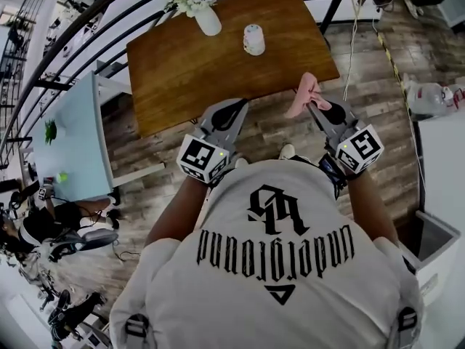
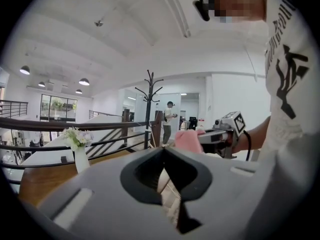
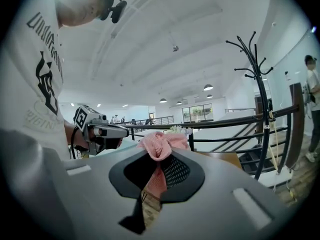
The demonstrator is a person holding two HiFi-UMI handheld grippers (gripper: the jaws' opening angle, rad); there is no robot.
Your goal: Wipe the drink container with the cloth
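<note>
A white patterned drink container (image 1: 253, 39) stands on the brown wooden table (image 1: 189, 71), toward its far side. My right gripper (image 1: 314, 105) is shut on a pink cloth (image 1: 303, 94), which bunches up above the jaw tips (image 3: 159, 144). It hovers off the table's near right corner. My left gripper (image 1: 231, 113) is shut with nothing in it, held just off the table's near edge. Both are raised and pointing outward. The left gripper view shows the right gripper (image 2: 202, 138) with the cloth (image 2: 188, 140).
A white vase of pale flowers (image 1: 204, 10) stands at the table's far left. A black railing (image 1: 87, 42) runs behind the table. A coat stand (image 3: 259, 84) rises at the right. A light blue table (image 1: 73, 137) lies to the left.
</note>
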